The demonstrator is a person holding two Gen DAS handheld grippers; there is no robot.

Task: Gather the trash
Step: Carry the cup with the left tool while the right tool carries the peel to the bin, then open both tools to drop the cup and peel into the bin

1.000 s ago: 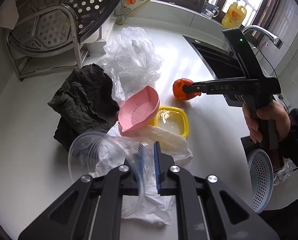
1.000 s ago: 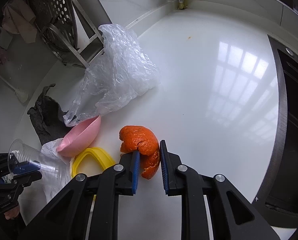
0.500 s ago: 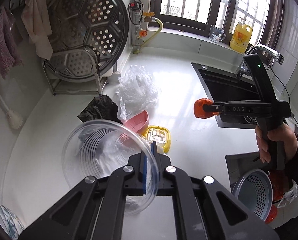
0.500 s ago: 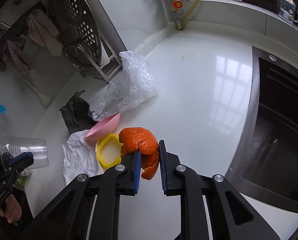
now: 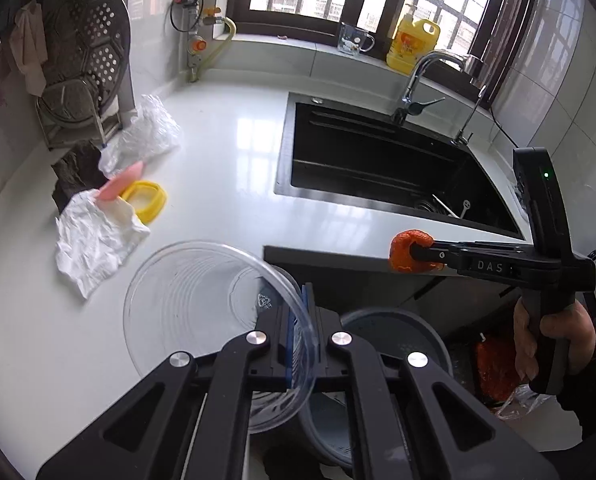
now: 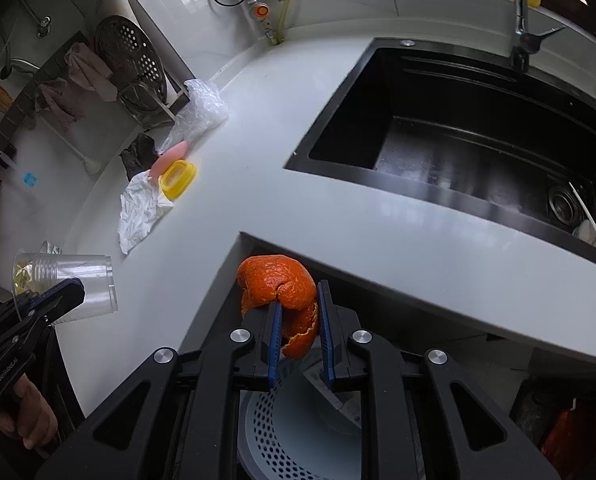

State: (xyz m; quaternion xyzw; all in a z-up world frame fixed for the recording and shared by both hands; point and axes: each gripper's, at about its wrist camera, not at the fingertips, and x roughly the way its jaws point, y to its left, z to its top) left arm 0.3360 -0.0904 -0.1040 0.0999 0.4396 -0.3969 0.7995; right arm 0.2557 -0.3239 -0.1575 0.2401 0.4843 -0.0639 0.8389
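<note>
My left gripper (image 5: 304, 300) is shut on the rim of a clear plastic cup (image 5: 202, 304), which lies on its side past the counter's front edge. The same cup (image 6: 72, 280) shows at the left of the right wrist view. An orange peel (image 6: 282, 292) is pinched in my right gripper (image 6: 300, 312), which is shut on it. That peel (image 5: 408, 250) hangs beyond the counter edge. Below both grippers stands a grey perforated bin (image 6: 298, 420), seen also as the bin (image 5: 394, 336) under the left gripper. A crumpled white tissue (image 5: 94, 236) and a clear plastic bag (image 5: 146, 132) lie on the white counter (image 5: 226, 168).
A yellow lid (image 5: 146, 200), a pink dish (image 5: 120, 182) and a dark rag (image 5: 76, 168) sit beside the tissue. The black sink (image 5: 378, 160) with its tap (image 5: 422, 76) fills the right. A steamer rack (image 5: 86, 64) stands at back left. A red bag (image 5: 494, 368) lies on the floor.
Both grippers pulled back from the counter and rose, carrying cup and peel out past the counter edge to above the grey bin. The items left on the counter did not move.
</note>
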